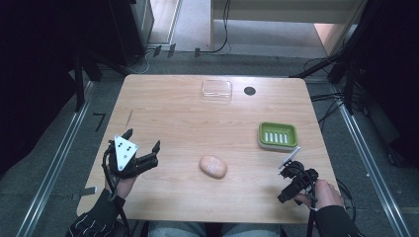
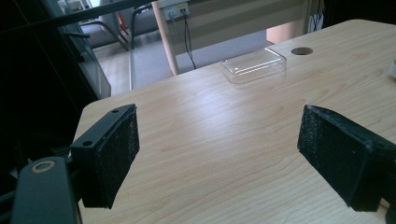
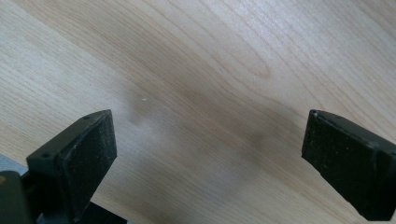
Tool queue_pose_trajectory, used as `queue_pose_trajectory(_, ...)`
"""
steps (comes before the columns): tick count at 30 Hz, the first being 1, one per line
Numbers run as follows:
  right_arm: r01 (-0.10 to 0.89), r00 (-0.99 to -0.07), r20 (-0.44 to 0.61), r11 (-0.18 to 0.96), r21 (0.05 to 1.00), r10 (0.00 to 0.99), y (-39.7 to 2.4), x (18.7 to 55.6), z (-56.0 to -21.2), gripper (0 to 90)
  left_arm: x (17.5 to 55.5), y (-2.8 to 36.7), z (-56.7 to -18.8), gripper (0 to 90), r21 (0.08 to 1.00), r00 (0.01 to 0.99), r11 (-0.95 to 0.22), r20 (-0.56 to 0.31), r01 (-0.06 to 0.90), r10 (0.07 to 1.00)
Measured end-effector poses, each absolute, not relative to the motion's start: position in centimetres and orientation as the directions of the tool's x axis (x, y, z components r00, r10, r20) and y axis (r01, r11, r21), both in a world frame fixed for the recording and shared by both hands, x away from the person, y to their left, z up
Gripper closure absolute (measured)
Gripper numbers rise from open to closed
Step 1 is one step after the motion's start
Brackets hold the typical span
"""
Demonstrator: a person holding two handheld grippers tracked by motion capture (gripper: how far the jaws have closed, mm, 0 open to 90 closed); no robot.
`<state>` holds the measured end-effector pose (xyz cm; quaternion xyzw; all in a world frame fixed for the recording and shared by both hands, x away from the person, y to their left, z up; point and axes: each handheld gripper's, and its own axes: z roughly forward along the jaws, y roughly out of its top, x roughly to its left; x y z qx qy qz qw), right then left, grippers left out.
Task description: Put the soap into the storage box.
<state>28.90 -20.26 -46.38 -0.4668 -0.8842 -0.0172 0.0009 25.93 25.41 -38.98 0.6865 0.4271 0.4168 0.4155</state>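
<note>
Resting near the pink soap bar (image 1: 213, 166), left gripper (image 1: 146, 143) and right gripper (image 1: 290, 173) flank it, jaws apart, empty; approach low, centre the soap bar before squeezing.

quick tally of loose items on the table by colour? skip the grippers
Pink: 1, the soap bar
Green: 1, the soap dish
Clear: 1, the plastic lid
Total: 3
</note>
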Motion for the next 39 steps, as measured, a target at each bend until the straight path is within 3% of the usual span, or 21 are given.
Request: queue_pose_trajectory(39,0.697,-0.713,0.001,0.709,0.105,0.701,-13.7,30.4,-44.1,3.8,25.5,26.0,-39.1,13.3,0.920,0.279,-0.295,0.222,0.257,0.934)
